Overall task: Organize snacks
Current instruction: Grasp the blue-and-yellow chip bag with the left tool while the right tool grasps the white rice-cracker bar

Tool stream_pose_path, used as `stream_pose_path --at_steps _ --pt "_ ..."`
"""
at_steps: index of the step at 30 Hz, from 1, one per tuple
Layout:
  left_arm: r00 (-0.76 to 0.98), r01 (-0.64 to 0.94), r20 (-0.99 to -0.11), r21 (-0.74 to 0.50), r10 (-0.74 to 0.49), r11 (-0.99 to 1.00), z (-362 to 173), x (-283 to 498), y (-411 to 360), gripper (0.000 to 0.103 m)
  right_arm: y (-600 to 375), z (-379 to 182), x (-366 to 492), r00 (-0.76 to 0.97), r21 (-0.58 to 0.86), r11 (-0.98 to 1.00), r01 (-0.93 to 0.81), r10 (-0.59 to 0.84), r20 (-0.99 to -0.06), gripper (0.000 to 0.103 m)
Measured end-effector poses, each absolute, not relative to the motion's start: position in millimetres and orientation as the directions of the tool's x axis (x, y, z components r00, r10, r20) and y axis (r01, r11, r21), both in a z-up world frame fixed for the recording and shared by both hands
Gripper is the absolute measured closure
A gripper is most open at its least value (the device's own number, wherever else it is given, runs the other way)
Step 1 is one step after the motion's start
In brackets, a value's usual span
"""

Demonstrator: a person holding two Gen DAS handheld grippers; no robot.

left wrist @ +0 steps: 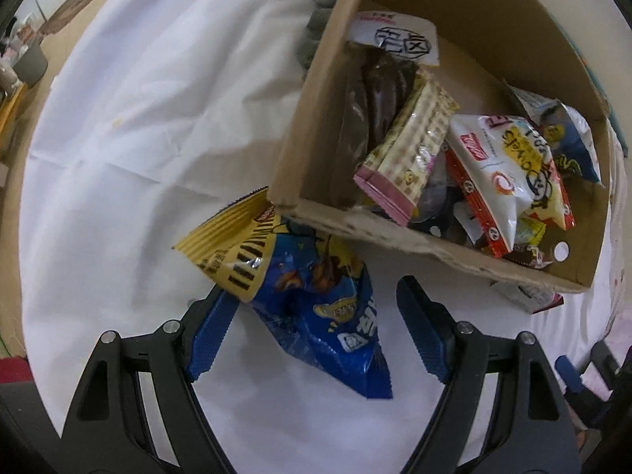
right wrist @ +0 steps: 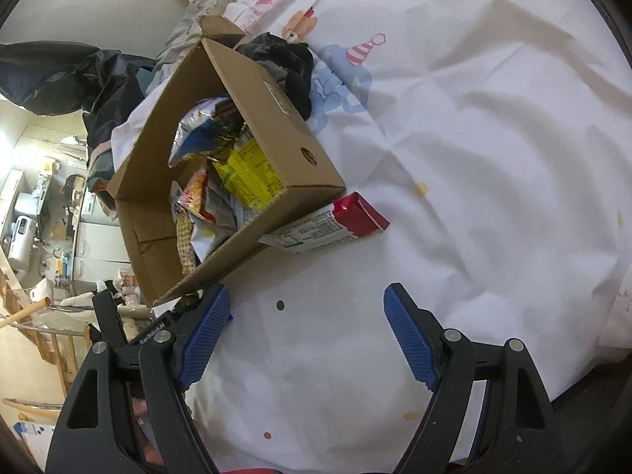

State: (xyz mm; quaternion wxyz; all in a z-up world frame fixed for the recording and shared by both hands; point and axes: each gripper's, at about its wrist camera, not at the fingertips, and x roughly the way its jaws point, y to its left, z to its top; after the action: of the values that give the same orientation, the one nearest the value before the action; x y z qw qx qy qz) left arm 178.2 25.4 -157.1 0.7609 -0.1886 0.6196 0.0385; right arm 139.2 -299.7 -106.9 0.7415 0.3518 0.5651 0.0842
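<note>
A blue and yellow snack bag (left wrist: 312,296) lies on the white sheet, its top tucked under the cardboard box (left wrist: 414,233). My left gripper (left wrist: 316,328) hangs right over the bag, open, its blue pads (left wrist: 209,335) on either side and apart from it. The box holds several snack packs, among them a white and red one (left wrist: 501,173). In the right wrist view the same box (right wrist: 276,118) stands ahead to the left, with a red and white packet (right wrist: 328,225) sticking out from under its near corner. My right gripper (right wrist: 306,335) is open over bare sheet, holding nothing.
Dark clothing (right wrist: 288,63) lies behind the box. The sheet (right wrist: 474,158) spreads wide to the right of the box. Past the bed's left edge are a room floor, shelves and clutter (right wrist: 35,237). A grey bin (left wrist: 31,63) stands beyond the bed in the left wrist view.
</note>
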Motion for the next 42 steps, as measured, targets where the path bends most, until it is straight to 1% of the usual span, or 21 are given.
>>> stream_pose_path --at_steps 3,4,5,6,8,10,14,16,20,24,26,28,30,32,33,36,38,40,42 --pt "0.227 -0.310 -0.957 -0.245 -0.179 0.919 -163 181 30 0.025 -294 -107 142 0.342 0.606 0.752 0.258 0.516 -0.785 0.020" --pt "0.238 -0.318 -0.955 -0.247 -0.175 0.915 -163 180 31 0.029 -292 -106 142 0.342 0.603 0.757 0.251 0.513 -0.787 0.020" --pt "0.236 -0.318 -0.958 -0.232 -0.161 0.919 -163 179 32 0.034 -289 -104 142 0.343 0.599 0.763 0.243 0.510 -0.789 0.020" --pt "0.230 -0.314 -0.963 -0.213 -0.143 0.925 -163 178 31 0.044 -287 -102 141 0.343 0.592 0.772 0.230 0.505 -0.792 0.020" --pt "0.216 -0.285 -0.965 -0.207 -0.148 0.936 -161 174 30 0.051 -285 -100 141 0.345 0.582 0.785 0.215 0.496 -0.797 0.020" --pt "0.207 -0.278 -0.967 -0.203 -0.148 0.939 -159 170 30 0.066 -285 -99 140 0.347 0.574 0.792 0.210 0.488 -0.801 0.020" --pt "0.199 -0.271 -0.973 -0.169 -0.116 0.948 -141 152 34 0.068 -288 -98 140 0.352 0.586 0.780 0.218 0.498 -0.793 0.020" --pt "0.209 -0.239 -0.972 -0.161 -0.111 0.958 -126 143 31 0.068 -288 -96 140 0.355 0.590 0.779 0.213 0.501 -0.789 0.020" --pt "0.261 -0.119 -0.960 -0.135 -0.100 0.984 -90 122 21 0.068 -288 -95 140 0.357 0.608 0.766 0.207 0.520 -0.776 0.020" --pt "0.316 -0.031 -0.944 -0.105 -0.090 0.994 -60 121 12 0.068 -288 -94 140 0.356 0.603 0.772 0.200 0.516 -0.779 0.020" --pt "0.345 0.003 -0.935 -0.083 -0.079 0.997 -54 119 7 0.068 -284 -96 142 0.334 0.600 0.779 0.183 0.525 -0.783 0.020" --pt "0.364 0.019 -0.927 -0.088 -0.089 0.996 -54 117 10 0.068 -279 -93 143 0.318 0.579 0.801 0.153 0.515 -0.796 0.020" --pt "0.376 0.026 -0.920 -0.109 -0.111 0.994 -55 117 11 0.068 -275 -86 150 0.296 0.508 0.856 0.092 0.464 -0.835 0.020" --pt "0.375 0.011 -0.915 -0.155 -0.148 0.988 -58 116 14 0.068 -271 -80 158 0.272 0.405 0.914 0.023 0.384 -0.883 0.020" --pt "0.374 0.000 -0.912 -0.180 -0.166 0.984 -58 116 18 0.068 -270 -76 164 0.261 0.338 0.940 -0.039 0.336 -0.905 0.020" --pt "0.377 -0.025 -0.908 -0.207 -0.182 0.978 -56 116 24 0.068 -267 -72 175 0.250 0.181 0.971 -0.155 0.216 -0.944 0.020" --pt "0.380 -0.030 -0.903 -0.227 -0.199 0.973 -53 116 25 0.068 -262 -79 183 0.216 0.088 0.967 -0.240 0.142 -0.966 0.020" --pt "0.385 -0.027 -0.899 -0.235 -0.207 0.972 -51 115 26 0.068 -256 -90 188 0.198 0.025 0.950 -0.312 0.091 -0.976 0.020" --pt "0.387 -0.022 -0.898 -0.238 -0.212 0.971 -49 115 24 0.068 -251 -107 195 0.166 0.006 0.932 -0.362 0.070 -0.984 0.020"
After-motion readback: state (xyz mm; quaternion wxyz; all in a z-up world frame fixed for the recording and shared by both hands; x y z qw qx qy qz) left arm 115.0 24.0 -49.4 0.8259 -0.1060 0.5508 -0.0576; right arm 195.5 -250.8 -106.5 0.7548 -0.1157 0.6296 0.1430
